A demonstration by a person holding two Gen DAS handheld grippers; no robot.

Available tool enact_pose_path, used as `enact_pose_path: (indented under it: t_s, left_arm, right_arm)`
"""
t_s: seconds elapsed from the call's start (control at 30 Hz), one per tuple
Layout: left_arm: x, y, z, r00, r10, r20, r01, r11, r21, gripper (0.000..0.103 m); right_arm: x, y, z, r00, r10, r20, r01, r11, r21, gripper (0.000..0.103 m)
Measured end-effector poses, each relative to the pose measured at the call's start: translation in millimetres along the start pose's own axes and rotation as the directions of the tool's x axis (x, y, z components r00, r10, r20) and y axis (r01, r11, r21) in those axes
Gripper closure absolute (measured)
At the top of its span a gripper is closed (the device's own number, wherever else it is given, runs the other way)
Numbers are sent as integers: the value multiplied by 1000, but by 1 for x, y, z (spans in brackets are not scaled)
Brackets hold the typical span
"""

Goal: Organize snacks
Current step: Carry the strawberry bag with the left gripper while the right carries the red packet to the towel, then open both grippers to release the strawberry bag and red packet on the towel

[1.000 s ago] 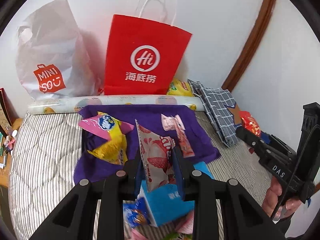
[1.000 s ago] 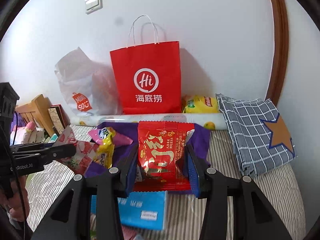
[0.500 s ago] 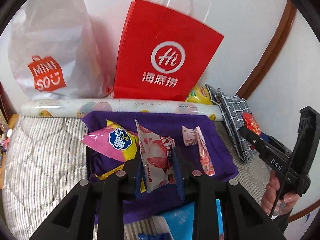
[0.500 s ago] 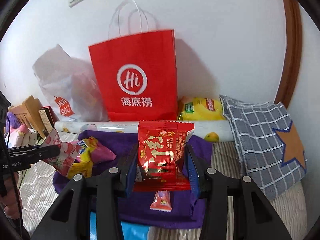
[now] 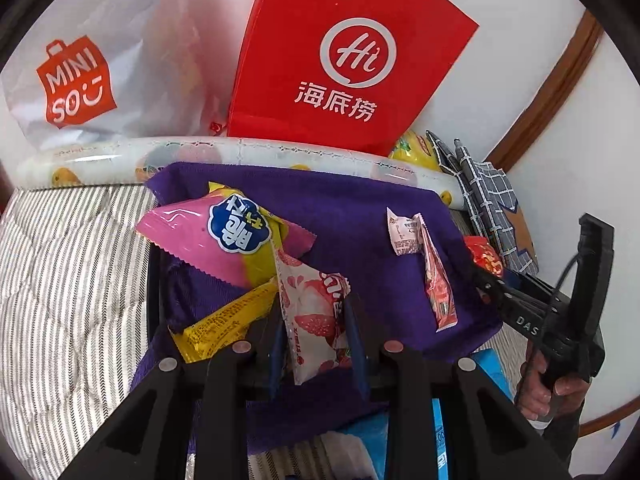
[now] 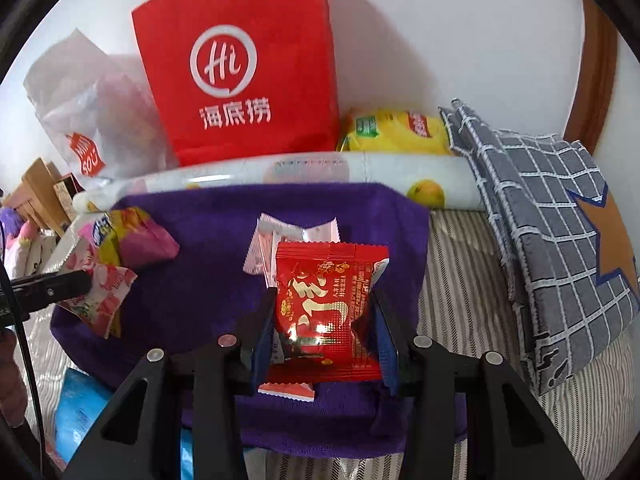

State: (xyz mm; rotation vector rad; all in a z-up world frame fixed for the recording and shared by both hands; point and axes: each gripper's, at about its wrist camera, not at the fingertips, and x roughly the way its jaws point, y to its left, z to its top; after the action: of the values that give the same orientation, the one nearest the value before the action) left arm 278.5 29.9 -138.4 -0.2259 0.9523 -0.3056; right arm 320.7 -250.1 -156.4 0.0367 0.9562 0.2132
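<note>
In the left wrist view, a pink and yellow snack packet lies left of centre on a purple cloth spread over a striped bed. At lower centre the left hand-held gripper pinches a strawberry-print packet. In the right wrist view, the right hand-held gripper pinches a red packet above the cloth's centre.

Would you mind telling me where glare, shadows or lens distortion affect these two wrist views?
Left wrist view: fisheye bends the red paper bag into a fan; glare streaks the printed roll. Right wrist view: a bright glint sits on the red foil packet held in the right gripper; the bag casts a soft shadow on the wall. Both have dark vignetted corners.
</note>
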Motion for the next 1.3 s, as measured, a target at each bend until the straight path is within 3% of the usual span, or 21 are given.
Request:
enact_pose_path:
  t_s: [0.2, 0.33, 0.47, 0.6, 0.73, 0.9, 1.0, 1.1, 1.3]
  left_arm:
    - [0, 0, -1, 1000, 7, 5, -7, 1000, 5, 76]
    - [-1, 0, -2, 1000, 8, 6, -8, 1000, -2, 76]
    - [3, -1, -4, 1000, 11, -1, -11, 1000, 1, 75]
    - [3, -3, -5, 1000, 8, -1, -8, 1000, 3, 76]
    - [0, -2, -3, 1000, -17, -4, 17, 1000, -8, 68]
    - [-10, -2, -3, 999, -29, 24, 29, 999, -16, 47]
    - [-21, -3, -1, 998, -16, 55, 16, 1000, -7, 43]
    - [-30, -4, 1, 997, -41, 68, 42, 999, -14, 42]
    - [-55, -11, 4, 991, -86, 105, 85, 996, 6, 37]
  right_arm:
    - [10, -2, -3, 1000, -28, -8, 28, 1000, 3, 58]
    - [10, -9, -3, 1000, 0, -5, 0, 999, 43, 56]
    - [4, -9, -2, 999, 13, 32, -15, 999, 48, 47]
    - [1, -1, -3, 999, 4, 38, -5, 1000, 20, 44]
    - [-3, 8, -2, 999, -1, 39, 2, 1000, -3, 42]
    - [-18, 14, -2, 996, -15, 85, 17, 1000, -12, 42]
    - [-35, 17, -1, 991, 11, 132, -10, 1000, -9, 42]
    - [-48, 19, -3, 990, -31, 134, 27, 999, 37, 42]
    - [-95, 29, -20, 989, -37, 142, 29, 998, 56, 42]
